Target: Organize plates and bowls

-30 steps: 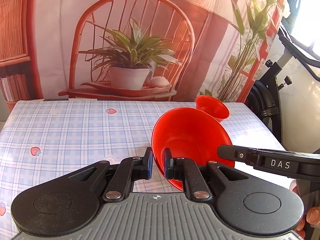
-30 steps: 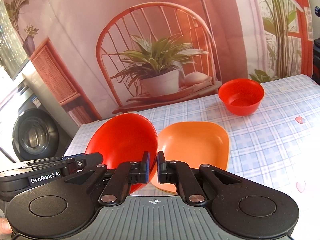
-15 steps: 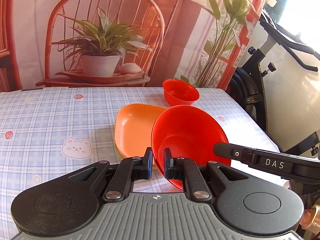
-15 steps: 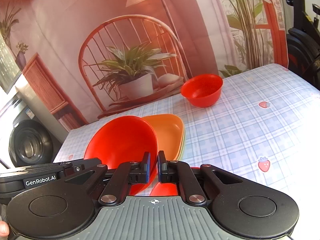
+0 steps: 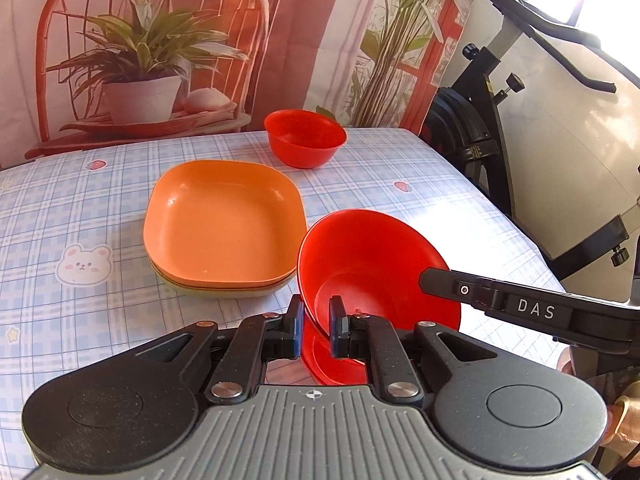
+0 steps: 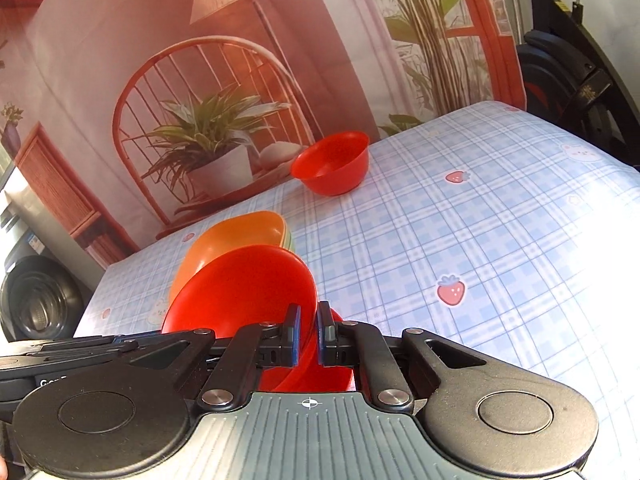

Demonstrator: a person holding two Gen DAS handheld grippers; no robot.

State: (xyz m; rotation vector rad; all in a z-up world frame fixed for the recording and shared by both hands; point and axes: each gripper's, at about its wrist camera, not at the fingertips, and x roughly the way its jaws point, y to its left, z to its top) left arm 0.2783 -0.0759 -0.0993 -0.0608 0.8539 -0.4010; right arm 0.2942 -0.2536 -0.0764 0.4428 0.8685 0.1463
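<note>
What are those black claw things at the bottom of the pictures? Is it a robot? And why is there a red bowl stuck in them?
It is not a robot. A person holds two grabber tools, one in each hand, and each tool has a small camera looking out along its two fingers. So one picture comes from the left gripper and the other from the right gripper.

Both grabbers pinch the rim of the same tilted red bowl, each from its own side. Something else red shows just under it; it may be another bowl, but I cannot tell.

On the checked tablecloth with strawberries and a bunny lies a stack of orange plates. Farther back sits a small red bowl. The chair and plant behind are only a printed backdrop.
</note>
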